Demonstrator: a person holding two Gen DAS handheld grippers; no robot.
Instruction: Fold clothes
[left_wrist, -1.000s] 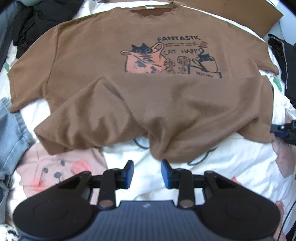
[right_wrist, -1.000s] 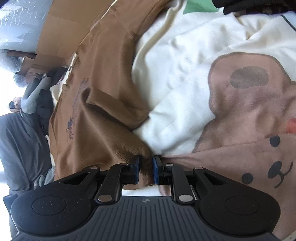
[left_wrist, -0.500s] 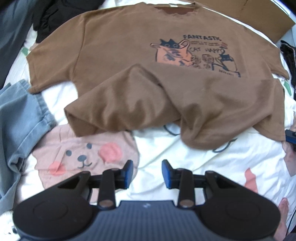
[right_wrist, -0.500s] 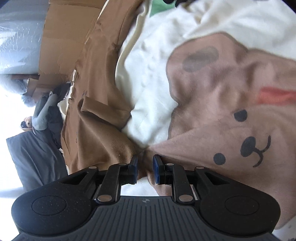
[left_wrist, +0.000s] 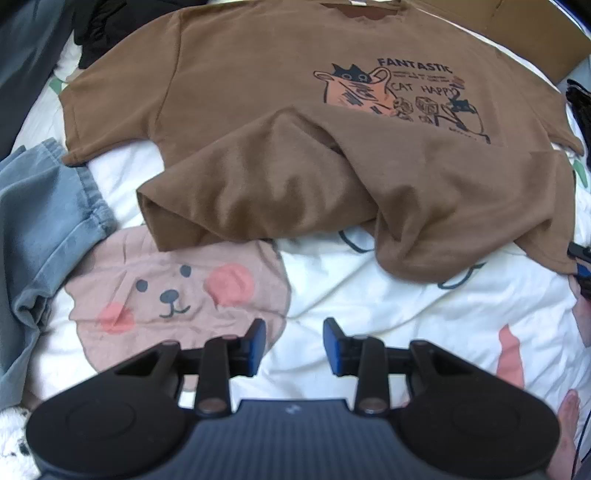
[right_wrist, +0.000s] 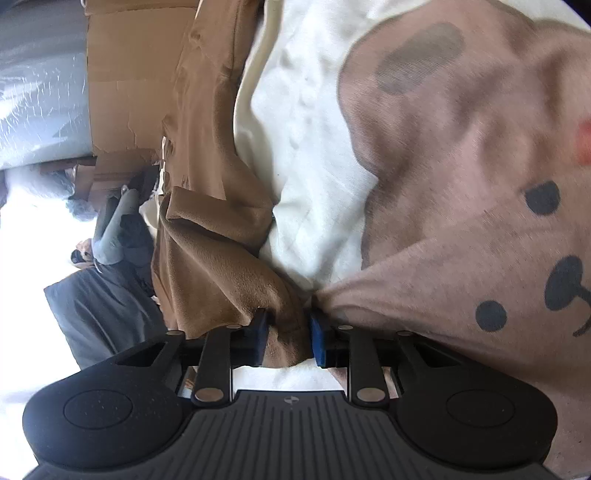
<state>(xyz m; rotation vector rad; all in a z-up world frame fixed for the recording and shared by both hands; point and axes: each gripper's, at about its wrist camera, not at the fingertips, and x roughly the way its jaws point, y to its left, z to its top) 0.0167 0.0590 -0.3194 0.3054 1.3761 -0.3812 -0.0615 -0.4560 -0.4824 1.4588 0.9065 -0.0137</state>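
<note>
Brown cat-print T-shirt (left_wrist: 258, 110) is lying collar-away on the bear-print duvet (left_wrist: 369, 314), its hem half doubled up toward the print. Right gripper (right_wrist: 286, 338) is sitting at the hem's right corner, jaws just easing apart, cloth between them. Left gripper (left_wrist: 294, 347) is hovering parted and empty, short of the rumpled hem, jeans (left_wrist: 44, 221) crowding its left.

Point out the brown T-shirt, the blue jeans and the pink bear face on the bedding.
brown T-shirt (left_wrist: 258, 85), left wrist view, on its flat chest area.
blue jeans (left_wrist: 40, 206), left wrist view, on the denim near the elastic waistband.
pink bear face (left_wrist: 170, 295), left wrist view, on its nose.
</note>
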